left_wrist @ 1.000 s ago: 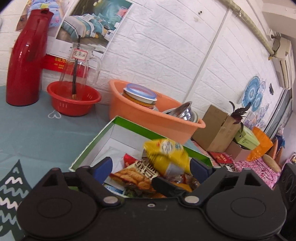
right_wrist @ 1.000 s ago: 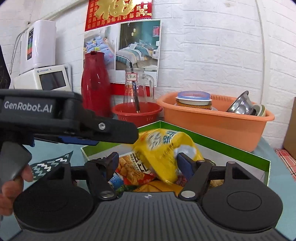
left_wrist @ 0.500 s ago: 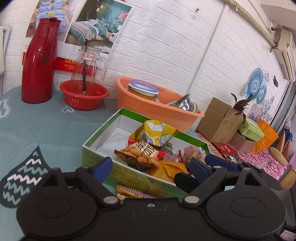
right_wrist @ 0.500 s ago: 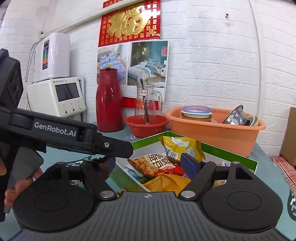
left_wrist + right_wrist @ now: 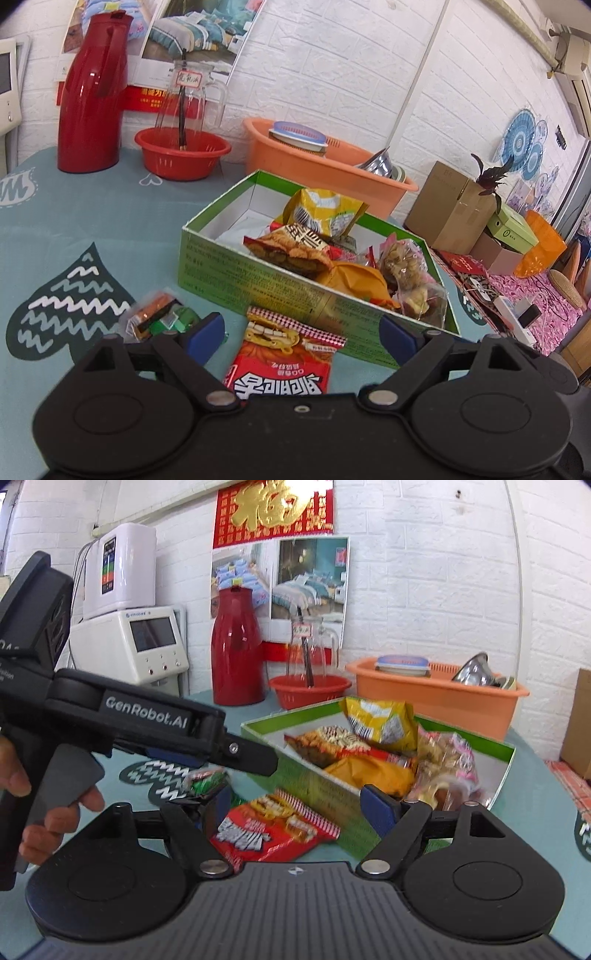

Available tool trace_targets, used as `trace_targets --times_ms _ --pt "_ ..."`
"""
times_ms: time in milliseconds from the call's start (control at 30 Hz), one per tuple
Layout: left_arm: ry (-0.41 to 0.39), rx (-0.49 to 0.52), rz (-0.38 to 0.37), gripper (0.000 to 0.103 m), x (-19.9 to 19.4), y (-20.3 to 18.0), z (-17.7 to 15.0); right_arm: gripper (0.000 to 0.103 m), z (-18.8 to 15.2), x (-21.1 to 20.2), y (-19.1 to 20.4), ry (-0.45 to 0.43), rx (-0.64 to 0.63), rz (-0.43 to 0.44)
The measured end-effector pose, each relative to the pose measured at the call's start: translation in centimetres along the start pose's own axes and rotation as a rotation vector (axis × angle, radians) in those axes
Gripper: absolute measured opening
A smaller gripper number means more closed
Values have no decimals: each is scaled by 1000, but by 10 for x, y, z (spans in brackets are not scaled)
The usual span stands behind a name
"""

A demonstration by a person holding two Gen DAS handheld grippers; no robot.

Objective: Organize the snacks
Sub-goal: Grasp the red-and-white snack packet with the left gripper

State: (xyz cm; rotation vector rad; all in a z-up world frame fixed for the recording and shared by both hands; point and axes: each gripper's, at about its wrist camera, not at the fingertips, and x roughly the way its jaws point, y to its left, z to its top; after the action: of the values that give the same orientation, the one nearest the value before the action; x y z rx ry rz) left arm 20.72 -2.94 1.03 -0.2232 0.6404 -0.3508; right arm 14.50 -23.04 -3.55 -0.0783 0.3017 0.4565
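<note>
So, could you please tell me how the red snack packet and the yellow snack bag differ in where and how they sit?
The red snack packet lies flat on the tablecloth, outside the green box; the yellow snack bag is inside the box. The red packet lies alone, while the yellow bag leans tilted atop other snacks. The red packet sits between the open left tongs; the yellow bag is farther back. Both are sealed printed packets.

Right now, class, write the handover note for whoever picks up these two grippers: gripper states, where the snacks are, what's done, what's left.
Left gripper: open, empty.
Right gripper: open, empty.
Green box: on the table, already holding the yellow bag, orange packet and other snacks.
Still outside, on the table in front of the box: red packet and small green packet.
Left to do: put those two in the box.
</note>
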Motion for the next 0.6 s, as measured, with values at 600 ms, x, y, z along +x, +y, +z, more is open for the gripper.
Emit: trace_targets --times_ms 600 --pt "130 -146 -94 93 41 41 -9 103 -25 24 5 152 108 84"
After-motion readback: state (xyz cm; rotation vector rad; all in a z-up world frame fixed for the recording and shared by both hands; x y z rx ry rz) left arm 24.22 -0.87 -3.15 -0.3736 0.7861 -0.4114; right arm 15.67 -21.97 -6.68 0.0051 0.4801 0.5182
